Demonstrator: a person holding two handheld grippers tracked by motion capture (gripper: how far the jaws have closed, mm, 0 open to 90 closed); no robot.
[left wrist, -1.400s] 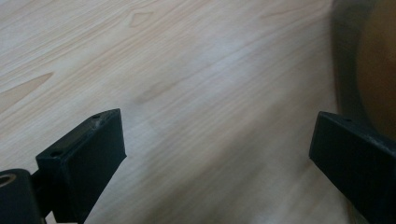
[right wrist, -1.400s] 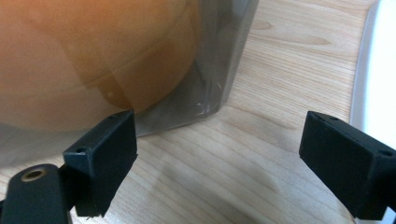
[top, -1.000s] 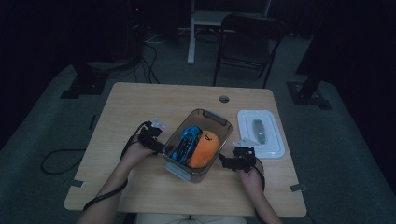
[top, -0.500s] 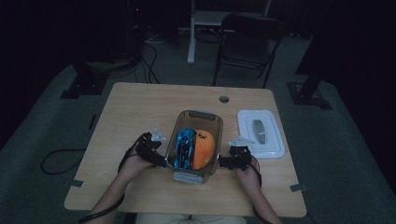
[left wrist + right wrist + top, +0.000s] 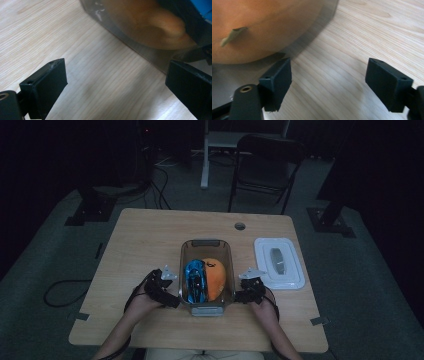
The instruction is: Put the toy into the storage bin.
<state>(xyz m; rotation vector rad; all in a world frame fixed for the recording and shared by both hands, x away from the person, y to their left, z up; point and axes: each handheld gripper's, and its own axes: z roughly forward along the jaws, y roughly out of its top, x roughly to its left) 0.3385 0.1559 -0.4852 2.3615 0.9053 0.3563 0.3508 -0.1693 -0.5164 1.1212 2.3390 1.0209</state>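
Tongs wide, left (image 5: 175,301) and right (image 5: 239,296), flanking unlabelled clear bin (image 5: 207,307) without gripping.

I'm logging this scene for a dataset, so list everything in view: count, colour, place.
Clear plastic bin: one, smoke-tinted, table centre.
Blue toy car: one, inside bin, left.
Orange plush toy: one, inside bin, right.
White bin lid: one, on table right of bin.
Wooden table: one, light wood.
Black folding chair: one, behind table.
Left gripper: one, black, jaws open, at bin's left side.
Right gripper: one, black, jaws open, at bin's right side.
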